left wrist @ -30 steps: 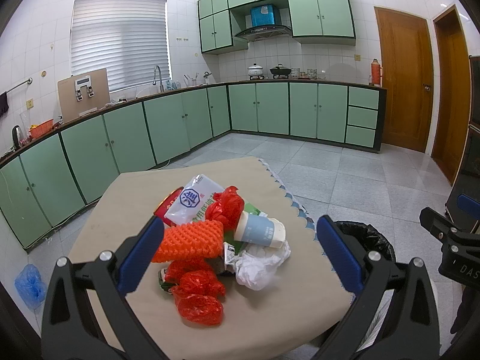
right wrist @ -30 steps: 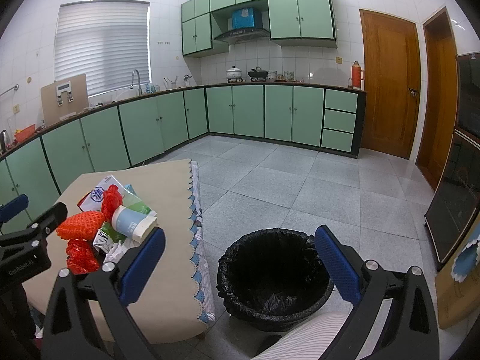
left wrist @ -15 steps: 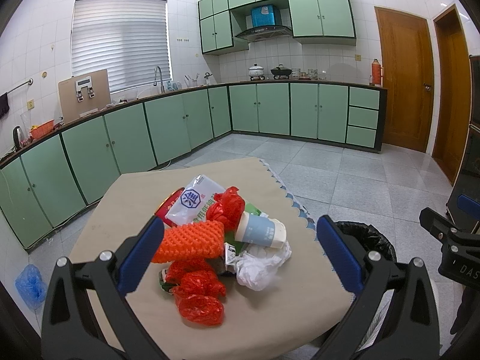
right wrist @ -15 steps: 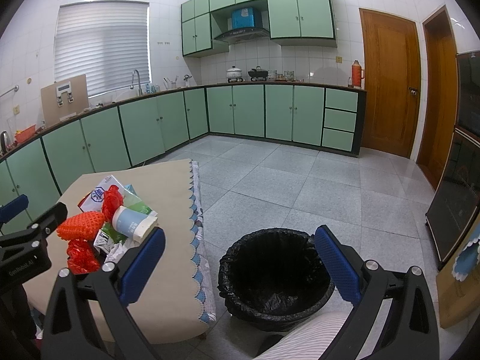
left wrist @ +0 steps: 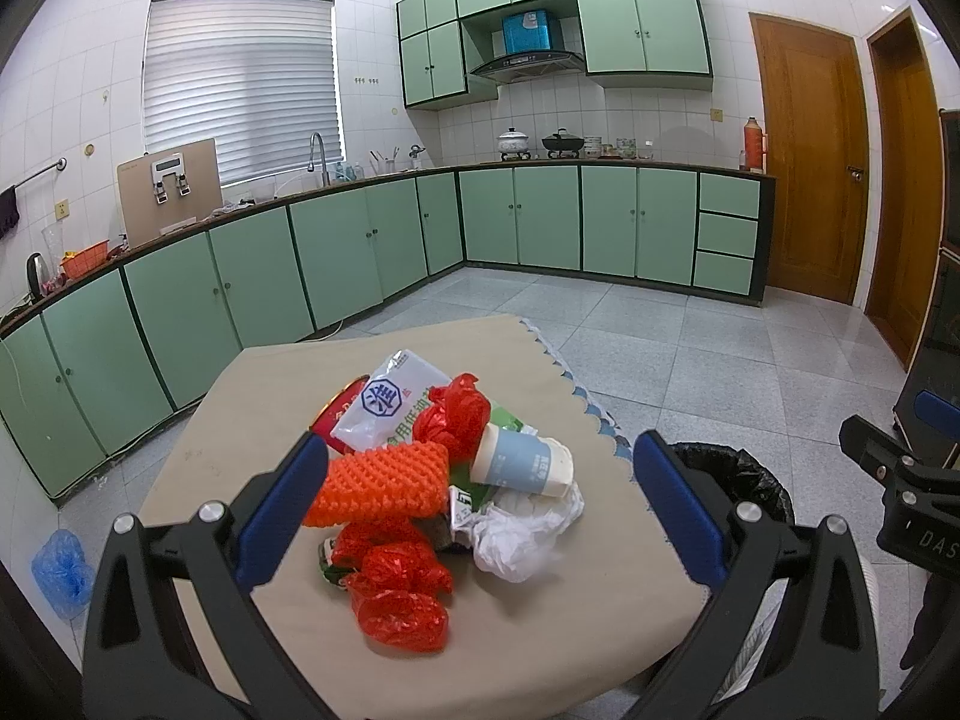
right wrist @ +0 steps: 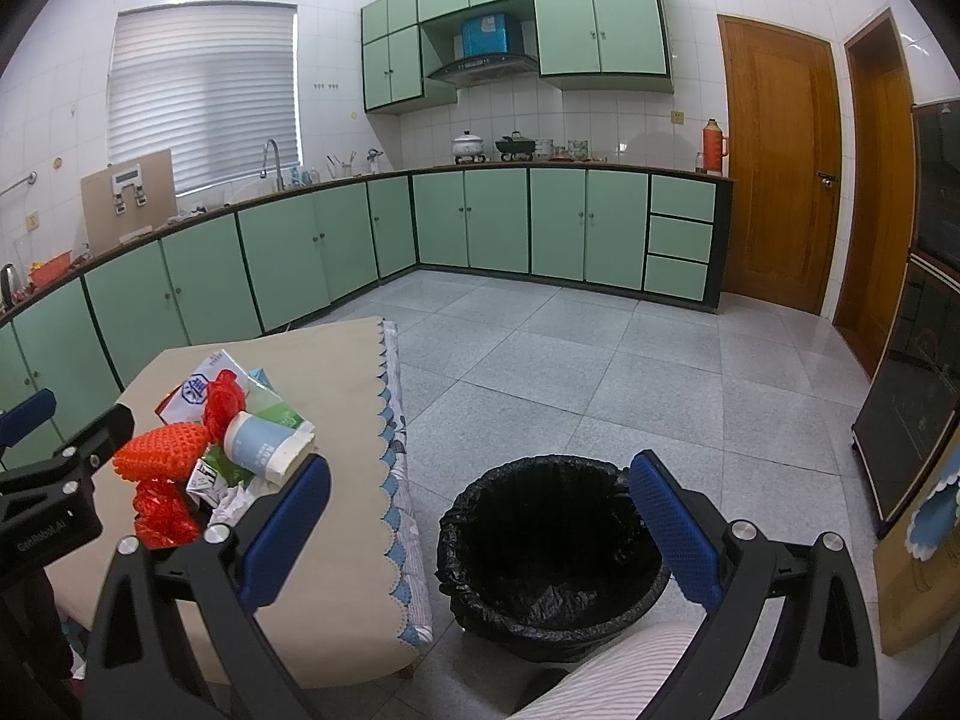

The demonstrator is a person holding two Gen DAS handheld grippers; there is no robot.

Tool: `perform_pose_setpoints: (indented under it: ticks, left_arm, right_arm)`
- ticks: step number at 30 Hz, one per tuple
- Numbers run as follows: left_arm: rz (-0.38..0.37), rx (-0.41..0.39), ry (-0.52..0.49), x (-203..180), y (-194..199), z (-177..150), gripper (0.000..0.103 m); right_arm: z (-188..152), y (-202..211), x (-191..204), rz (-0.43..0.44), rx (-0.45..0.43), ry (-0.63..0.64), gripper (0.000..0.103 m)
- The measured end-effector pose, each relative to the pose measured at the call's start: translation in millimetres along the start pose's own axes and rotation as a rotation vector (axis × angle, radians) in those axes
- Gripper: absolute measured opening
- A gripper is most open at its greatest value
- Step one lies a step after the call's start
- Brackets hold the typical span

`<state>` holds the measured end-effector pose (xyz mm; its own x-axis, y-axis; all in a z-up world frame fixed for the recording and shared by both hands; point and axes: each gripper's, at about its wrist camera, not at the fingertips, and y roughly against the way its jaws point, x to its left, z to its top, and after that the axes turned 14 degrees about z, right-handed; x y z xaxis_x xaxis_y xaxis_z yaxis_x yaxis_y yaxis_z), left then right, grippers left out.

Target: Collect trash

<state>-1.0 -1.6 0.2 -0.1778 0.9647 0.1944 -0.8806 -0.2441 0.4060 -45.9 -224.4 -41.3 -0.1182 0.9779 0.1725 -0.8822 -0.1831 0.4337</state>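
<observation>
Left wrist view: the left gripper point(left wrist: 480, 480) is held wide open above the table point(left wrist: 288, 372), with nothing between its blue pads. A heap of trash is seen in the middle of the table. In it a paper cup point(left wrist: 519, 468) lies on its side, next to an orange net point(left wrist: 384, 486), some red bags point(left wrist: 399, 594), a white bag point(left wrist: 522, 534) and a white packet point(left wrist: 390, 402). The things lie on top of each other and are light and soft. If one is pulled, others could be dragged along and dropped on the floor. The cup could be rolled off, or squashed if it is pinched too hard. The thin bags could slip out of the pads.

Right wrist view: the right gripper point(right wrist: 480, 510) is also held open and empty, in front of the bin point(right wrist: 546, 558). The bin stands on the floor, just beside the table edge. A black bag is fitted inside it, and no trash can be made out in it, though the bottom is dark. The table edge is higher than the bin, so a thing let go too early could be dropped on the floor.
</observation>
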Motion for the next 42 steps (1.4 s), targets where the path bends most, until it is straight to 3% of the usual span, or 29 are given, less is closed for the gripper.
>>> perform_pose_setpoints:
  ticks: [42]
  left_arm:
    - [0.002,-0.001,-0.001,3.1,-1.4,-0.2,0.098]
  right_arm:
    - [1.5,-4.4,-0.2,-0.001,0.003,0.002,0.097]
